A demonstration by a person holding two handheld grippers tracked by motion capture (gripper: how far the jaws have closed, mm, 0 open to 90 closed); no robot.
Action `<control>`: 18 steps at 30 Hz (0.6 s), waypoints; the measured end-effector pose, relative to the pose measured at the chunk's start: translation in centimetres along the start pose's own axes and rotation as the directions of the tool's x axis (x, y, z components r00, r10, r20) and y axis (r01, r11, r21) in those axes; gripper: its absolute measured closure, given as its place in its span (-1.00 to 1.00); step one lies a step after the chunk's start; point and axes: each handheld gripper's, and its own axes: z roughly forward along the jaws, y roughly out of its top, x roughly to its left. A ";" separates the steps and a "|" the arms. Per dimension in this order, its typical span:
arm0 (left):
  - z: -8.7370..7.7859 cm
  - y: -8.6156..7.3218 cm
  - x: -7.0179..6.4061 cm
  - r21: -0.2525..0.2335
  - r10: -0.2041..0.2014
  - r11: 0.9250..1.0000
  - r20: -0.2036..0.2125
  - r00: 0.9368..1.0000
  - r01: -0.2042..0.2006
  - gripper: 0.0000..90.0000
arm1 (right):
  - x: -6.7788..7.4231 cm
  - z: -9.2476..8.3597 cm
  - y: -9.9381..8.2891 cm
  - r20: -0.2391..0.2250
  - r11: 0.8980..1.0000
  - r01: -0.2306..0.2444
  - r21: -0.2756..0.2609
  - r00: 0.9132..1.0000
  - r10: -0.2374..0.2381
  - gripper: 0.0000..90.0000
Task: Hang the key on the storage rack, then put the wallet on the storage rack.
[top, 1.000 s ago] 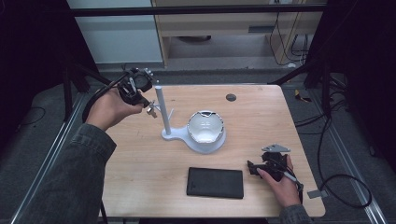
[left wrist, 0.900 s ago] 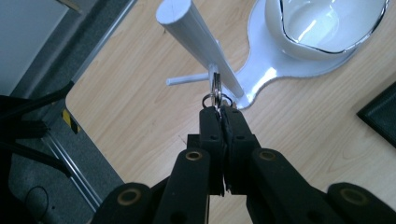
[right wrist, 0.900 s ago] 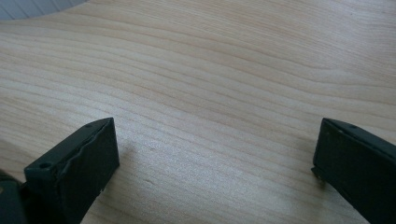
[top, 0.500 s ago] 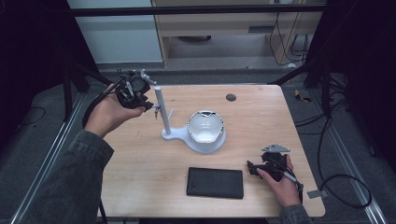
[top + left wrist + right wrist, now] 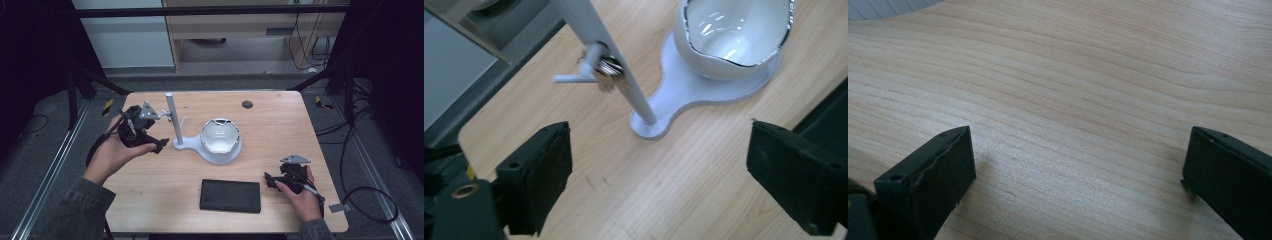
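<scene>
Fingers [image 5: 541,175] of left gripper [image 5: 669,175] spread wide, clasping nothing; now drawn back to left of white post [image 5: 172,120], no longer up against its side peg as half a second before. Small stack of metal rings [image 5: 609,66] hanging on that peg, touching post, free of both jaws. Suggests release just completed and hanging step probably done, with retreat from post under way. White bowl [image 5: 220,136] just right of post, on same pale base. Black slab [image 5: 230,195] nearer the person than post, flat on table [image 5: 280,125]. Right gripper [image 5: 272,181] well right of post, unmoved, likewise fully parted and empty over bare wood.
</scene>
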 end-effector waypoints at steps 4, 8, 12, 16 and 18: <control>1.0 -1.6 -1.4 -0.047 -0.017 0.999 0.042 0.999 0.019 -0.85 | 0.0 0.0 0.0 0.000 1.000 -0.001 0.000 1.000 0.001 -0.99; 2.2 -2.7 -2.6 -0.073 -0.016 0.997 0.067 0.998 0.021 -0.85 | 0.0 0.0 0.0 0.003 1.000 0.001 0.000 1.000 -0.001 -0.99; 4.3 -4.3 -5.0 -0.115 -0.030 0.992 0.115 0.993 0.043 -0.86 | 0.1 -0.1 -0.1 0.000 1.000 -0.008 0.000 1.000 0.008 -0.99; 6.3 -5.2 -7.3 -0.149 -0.018 0.988 0.141 0.990 0.039 -0.85 | 0.0 -0.3 -0.2 0.000 1.000 0.005 -0.005 1.000 -0.005 -0.91; 8.4 -6.2 -9.2 -0.189 -0.010 0.981 0.159 0.987 0.041 -0.79 | 0.0 -1.1 -0.3 -0.006 1.000 0.009 -0.026 1.000 -0.009 -0.92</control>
